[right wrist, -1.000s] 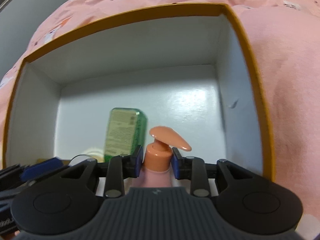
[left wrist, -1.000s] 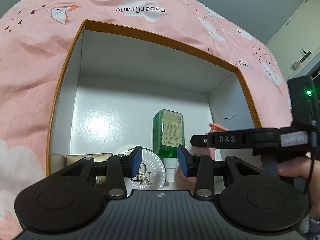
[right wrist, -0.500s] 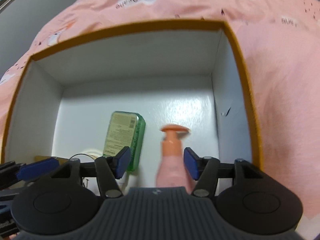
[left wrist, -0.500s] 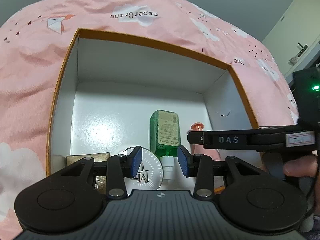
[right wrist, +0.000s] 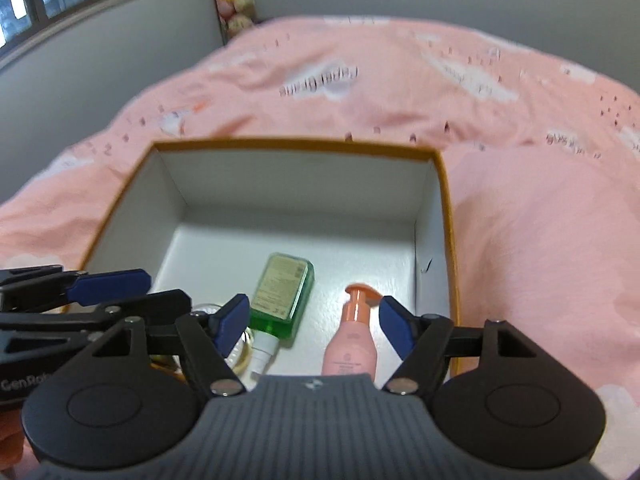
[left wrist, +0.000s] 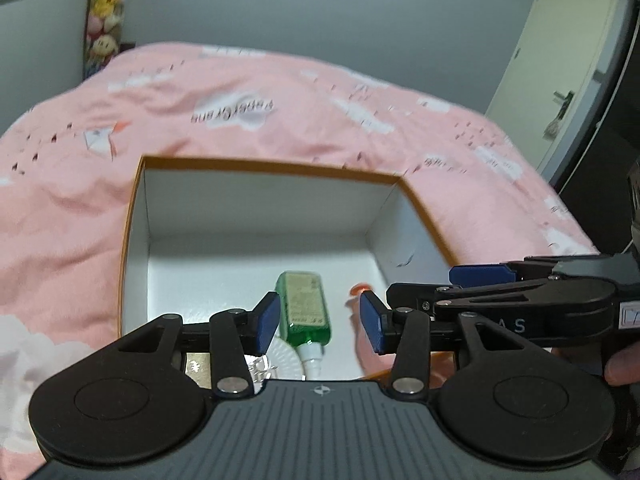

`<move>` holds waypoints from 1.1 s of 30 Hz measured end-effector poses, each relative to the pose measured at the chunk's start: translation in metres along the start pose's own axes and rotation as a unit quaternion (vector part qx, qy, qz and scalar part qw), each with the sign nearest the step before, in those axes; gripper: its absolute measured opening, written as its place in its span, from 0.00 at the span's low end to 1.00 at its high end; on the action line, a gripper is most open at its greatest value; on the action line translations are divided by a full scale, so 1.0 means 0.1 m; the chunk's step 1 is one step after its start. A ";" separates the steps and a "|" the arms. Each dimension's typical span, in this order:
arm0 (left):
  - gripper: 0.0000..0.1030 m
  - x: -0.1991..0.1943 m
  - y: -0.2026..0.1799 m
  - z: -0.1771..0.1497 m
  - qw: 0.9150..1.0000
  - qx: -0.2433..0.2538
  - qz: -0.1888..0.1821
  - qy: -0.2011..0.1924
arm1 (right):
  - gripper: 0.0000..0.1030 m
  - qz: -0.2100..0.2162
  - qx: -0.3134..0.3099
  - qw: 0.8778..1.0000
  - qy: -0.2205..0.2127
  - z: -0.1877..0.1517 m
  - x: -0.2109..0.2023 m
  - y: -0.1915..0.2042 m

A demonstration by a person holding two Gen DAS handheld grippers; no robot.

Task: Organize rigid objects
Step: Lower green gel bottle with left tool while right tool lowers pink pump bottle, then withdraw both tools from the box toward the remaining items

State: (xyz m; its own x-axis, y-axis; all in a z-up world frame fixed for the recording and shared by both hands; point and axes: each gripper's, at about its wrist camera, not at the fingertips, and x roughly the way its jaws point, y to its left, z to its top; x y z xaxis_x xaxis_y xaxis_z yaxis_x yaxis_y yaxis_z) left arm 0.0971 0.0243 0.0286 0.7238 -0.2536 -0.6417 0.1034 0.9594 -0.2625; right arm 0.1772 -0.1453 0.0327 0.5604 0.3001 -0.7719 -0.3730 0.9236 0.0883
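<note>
Partly hidden: round clear container (right wrist: 240,344)

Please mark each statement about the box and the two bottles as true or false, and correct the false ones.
1. The green bottle lies flat on the floor of the box. True.
2. The right gripper grips the pink pump bottle. False: its jaws are opening, and the pads stand clear on both sides of the bottle.
3. The pink pump bottle is outside the box, on the bedcover. False: it is inside the box, to the right of the green bottle.
4. The box rests on a pink bedcover. True.
5. The left gripper holds the green bottle. False: its opening jaws hold nothing.
</note>
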 end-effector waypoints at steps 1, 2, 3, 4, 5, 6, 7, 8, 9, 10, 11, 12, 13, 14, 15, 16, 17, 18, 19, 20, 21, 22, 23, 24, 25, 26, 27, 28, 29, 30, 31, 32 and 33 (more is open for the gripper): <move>0.53 -0.05 -0.02 -0.01 1.000 0.003 -0.002 -0.008 | 0.71 -0.001 0.001 1.000 -0.012 -0.02 -0.06 0.00; 0.56 -0.09 -0.04 -0.01 1.000 0.008 -0.001 -0.014 | 0.73 -0.001 0.001 1.000 -0.024 -0.05 -0.13 0.01; 0.57 -0.13 -0.06 -0.02 1.000 0.013 0.002 -0.019 | 0.74 -0.002 0.003 0.999 -0.035 -0.08 -0.19 0.01; 0.58 -0.17 -0.08 -0.03 1.000 0.018 0.003 -0.023 | 0.75 -0.003 0.005 0.999 -0.043 -0.10 -0.24 0.01; 0.58 -0.21 -0.10 -0.04 0.999 0.023 0.001 -0.027 | 0.75 -0.004 0.006 0.999 -0.051 -0.13 -0.29 0.01; 0.58 -0.25 -0.11 -0.06 0.999 0.025 -0.002 -0.030 | 0.75 -0.006 0.006 0.998 -0.057 -0.16 -0.33 0.00; 0.58 -0.28 -0.12 -0.08 0.999 0.027 -0.004 -0.032 | 0.75 -0.008 0.006 0.998 -0.059 -0.19 -0.36 0.00; 0.58 -0.30 -0.13 -0.09 0.999 0.029 -0.007 -0.034 | 0.76 -0.010 0.005 0.998 -0.061 -0.22 -0.39 0.00; 0.58 -0.33 -0.14 -0.12 0.999 0.032 -0.009 -0.034 | 0.76 -0.010 0.004 0.998 -0.061 -0.24 -0.40 -0.01; 0.58 -0.35 -0.15 -0.14 0.999 0.035 -0.010 -0.032 | 0.76 -0.010 0.005 0.998 -0.060 -0.27 -0.41 -0.02; 0.58 -0.35 -0.14 -0.16 0.999 0.037 -0.011 -0.029 | 0.76 -0.007 0.005 0.998 -0.059 -0.30 -0.42 -0.03; 0.58 -0.36 -0.15 -0.18 0.999 0.036 -0.011 -0.023 | 0.76 -0.005 0.005 0.998 -0.056 -0.33 -0.43 -0.03; 0.59 -0.36 -0.14 -0.20 0.999 0.033 -0.012 -0.015 | 0.76 -0.005 0.006 0.999 -0.052 -0.36 -0.44 -0.03; 0.59 -0.36 -0.13 -0.23 0.999 0.030 -0.015 -0.007 | 0.76 -0.004 0.006 0.999 -0.048 -0.40 -0.45 -0.04; 0.60 -0.36 -0.11 -0.25 0.999 0.025 -0.021 0.003 | 0.76 -0.004 0.005 0.999 -0.042 -0.43 -0.45 -0.04; 0.61 -0.36 -0.09 -0.27 0.999 0.021 -0.026 0.012 | 0.76 -0.006 0.005 0.999 -0.036 -0.47 -0.45 -0.05; 0.63 -0.36 -0.08 -0.30 0.999 0.016 -0.030 0.021 | 0.76 -0.008 0.004 1.000 -0.029 -0.49 -0.44 -0.05; 0.64 -0.36 -0.06 -0.33 0.999 0.013 -0.033 0.030 | 0.76 -0.010 0.003 1.000 -0.022 -0.53 -0.43 -0.05; 0.66 -0.35 -0.04 -0.35 0.999 0.009 -0.032 0.040 | 0.77 -0.012 0.002 1.000 -0.013 -0.57 -0.42 -0.05; 0.69 -0.34 -0.02 -0.38 0.998 0.006 -0.031 0.048 | 0.77 -0.012 0.001 1.000 -0.004 -0.60 -0.40 -0.05; 0.70 -0.33 0.00 -0.41 0.998 0.001 -0.030 0.058 | 0.77 -0.012 0.000 1.000 0.007 -0.63 -0.38 -0.05; 0.72 -0.32 0.03 -0.44 0.997 -0.004 -0.029 0.069 | 0.77 -0.013 -0.001 1.000 0.016 -0.66 -0.36 -0.05; 0.73 -0.30 0.07 -0.47 0.996 -0.014 -0.030 0.081 | 0.78 -0.014 -0.001 1.000 0.025 -0.69 -0.34 -0.05; 0.74 -0.29 0.10 -0.50 0.995 -0.023 -0.030 0.091 | 0.78 -0.014 -0.001 0.999 0.033 -0.71 -0.32 -0.04; 0.75 -0.28 0.14 -0.53 0.994 -0.031 -0.031 0.100 | 0.79 -0.013 -0.001 0.999 0.039 -0.74 -0.32 -0.04; 0.76 -0.27 0.17 -0.56 0.993 -0.040 -0.031 0.108 | 0.81 -0.011 0.000 0.999 0.046 -0.75 -0.30 -0.04; 0.77 -0.27 0.20 -0.60 0.992 -0.047 -0.028 0.115 | 0.81 -0.009 0.001 0.998 0.055 -0.77 -0.28 -0.05; 0.77 -0.27 0.23 -0.62 0.991 -0.052 -0.026 0.121 | 0.81 -0.008 0.002 0.998 0.061 -0.78 -0.26 -0.04; 0.78 -0.28 0.25 -0.65 0.990 -0.056 -0.024 0.125 | 0.81 -0.005 0.004 0.998 0.070 -0.79 -0.24 -0.04; 0.80 -0.29 0.27 -0.68 0.989 -0.060 -0.023 0.131 | 0.81 -0.001 0.006 0.997 0.076 -0.82 -0.22 -0.04; 0.83 -0.30 0.30 -0.71 0.988 -0.064 -0.022 0.138 | 0.82 0.002 0.009 0.997 0.082 -0.83 -0.21 -0.05; 0.83 -0.29 0.32 -0.74 0.986 -0.067 -0.020 0.150 | 0.82 0.004 0.014 0.996 0.088 -0.85 -0.19 -0.05; 0.83 -0.28 0.34 -0.77 0.984 -0.069 -0.020 0.164 | 0.82 0.007 0.019 0.995 0.096 -0.87 -0.17 -0.05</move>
State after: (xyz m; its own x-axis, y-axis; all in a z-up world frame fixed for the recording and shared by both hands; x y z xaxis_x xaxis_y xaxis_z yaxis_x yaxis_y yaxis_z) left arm 0.0284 0.0548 -0.0181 0.4592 -0.3383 -0.8214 0.0165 0.9277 -0.3729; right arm 0.1053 -0.1758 -0.0094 0.4030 0.2648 -0.8761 -0.3496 0.9292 0.1200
